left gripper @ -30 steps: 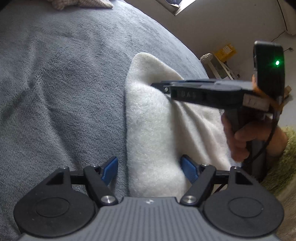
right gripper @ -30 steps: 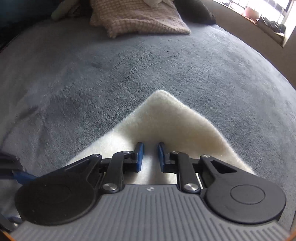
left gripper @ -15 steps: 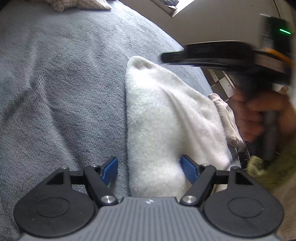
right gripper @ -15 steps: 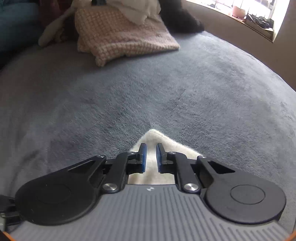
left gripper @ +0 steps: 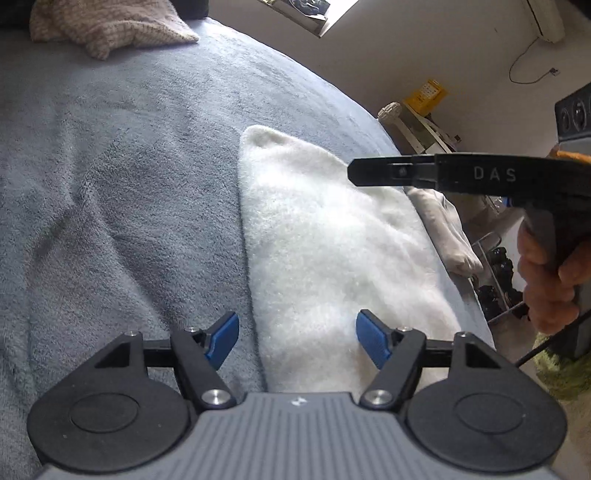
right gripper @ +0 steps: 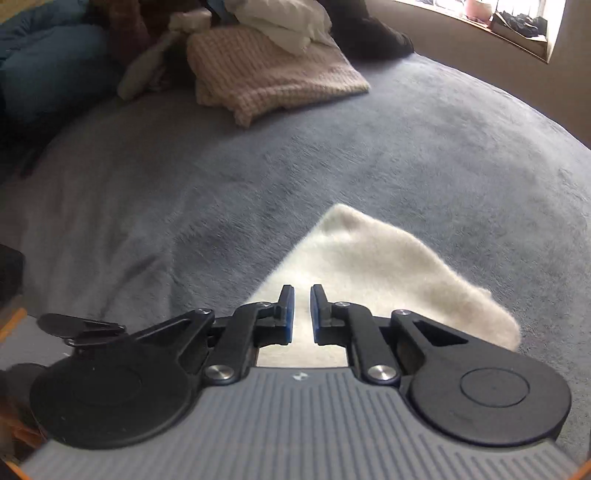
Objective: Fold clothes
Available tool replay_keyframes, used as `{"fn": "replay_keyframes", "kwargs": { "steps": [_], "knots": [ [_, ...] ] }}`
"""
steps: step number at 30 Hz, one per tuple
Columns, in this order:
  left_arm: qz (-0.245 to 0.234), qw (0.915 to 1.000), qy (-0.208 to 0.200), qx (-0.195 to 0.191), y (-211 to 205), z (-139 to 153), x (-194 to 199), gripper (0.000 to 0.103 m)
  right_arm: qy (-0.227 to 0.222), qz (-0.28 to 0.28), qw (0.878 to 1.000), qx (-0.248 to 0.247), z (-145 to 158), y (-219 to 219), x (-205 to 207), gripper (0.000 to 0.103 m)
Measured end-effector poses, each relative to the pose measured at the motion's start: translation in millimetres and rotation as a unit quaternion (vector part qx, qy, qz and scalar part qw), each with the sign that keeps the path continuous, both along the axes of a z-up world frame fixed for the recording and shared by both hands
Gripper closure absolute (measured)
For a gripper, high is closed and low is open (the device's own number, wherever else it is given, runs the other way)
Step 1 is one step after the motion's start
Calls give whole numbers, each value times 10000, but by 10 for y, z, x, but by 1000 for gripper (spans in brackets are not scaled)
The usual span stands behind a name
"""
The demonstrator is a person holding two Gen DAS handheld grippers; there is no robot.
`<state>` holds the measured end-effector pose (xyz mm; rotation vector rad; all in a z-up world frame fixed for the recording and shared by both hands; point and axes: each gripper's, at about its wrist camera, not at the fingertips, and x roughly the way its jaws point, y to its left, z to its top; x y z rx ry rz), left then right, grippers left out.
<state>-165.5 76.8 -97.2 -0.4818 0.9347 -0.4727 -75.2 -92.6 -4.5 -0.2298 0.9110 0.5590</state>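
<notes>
Lifting off the white garment (right gripper: 373, 258) since before, right gripper (right gripper: 302, 314) nearly closed, empty; left gripper (left gripper: 295, 338) wide, closing

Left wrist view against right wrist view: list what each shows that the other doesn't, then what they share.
Left wrist only: the right claw side-on above the white fleece garment, the hand gripping it, a yellow box.
Right wrist only: a window and a blue bundle.
Both: the white fleece garment, grey blanket, knitted beige cloth.
</notes>
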Motion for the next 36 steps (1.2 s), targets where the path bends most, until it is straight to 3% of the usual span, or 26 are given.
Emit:
{"fn": "replay_keyframes", "kwargs": {
  "steps": [1,3,5,8,11,12,15,17,22,26,28,32,35,36],
  "knots": [
    [-8,9999,109,-4,-21,-49,21,32,59,99,9999,30,-5,29,-41,95],
    [-26,9995,327,-11,-63,-147,62,33,332,145,9982,-482,-404,94,-24,96],
    [-59,9989,450,-91,-69,-219,84,31,209,201,9981,-541,-707,61,-37,97],
    [-80,9989,416,-199,-56,-258,59,31,504,-150,9982,-277,-377,25,-17,96],
    [-69,9986,450,-261,-50,-315,57,31,286,87,9995,-136,-98,19,-243,96],
    [-66,9984,482,-275,-44,-311,38,31,345,122,9992,-155,-116,25,-291,96],
    [-132,9984,558,-9,-108,-332,85,36,513,203,9973,-486,-630,18,-321,98],
    [-165,9986,500,-64,-108,-325,72,36,575,100,9979,-285,-614,-12,-293,99],
    [-217,9988,435,-79,-78,-331,-16,36,517,310,9976,-337,-231,41,-551,98],
    [-289,9983,492,136,-83,-361,-54,40,526,391,9972,-368,-630,20,-620,99],
    [-302,9986,428,64,-44,-323,-78,39,691,183,9972,-211,-567,11,-542,99],
    [-297,9991,269,102,13,-259,-181,39,505,384,9974,-334,-260,16,-713,99],
    [-341,9987,306,204,39,-240,-252,40,597,358,9950,-715,-442,-45,-755,100],
    [-363,9984,329,282,44,-235,-273,40,638,351,9944,-772,-639,-76,-737,100]
  ]
}}
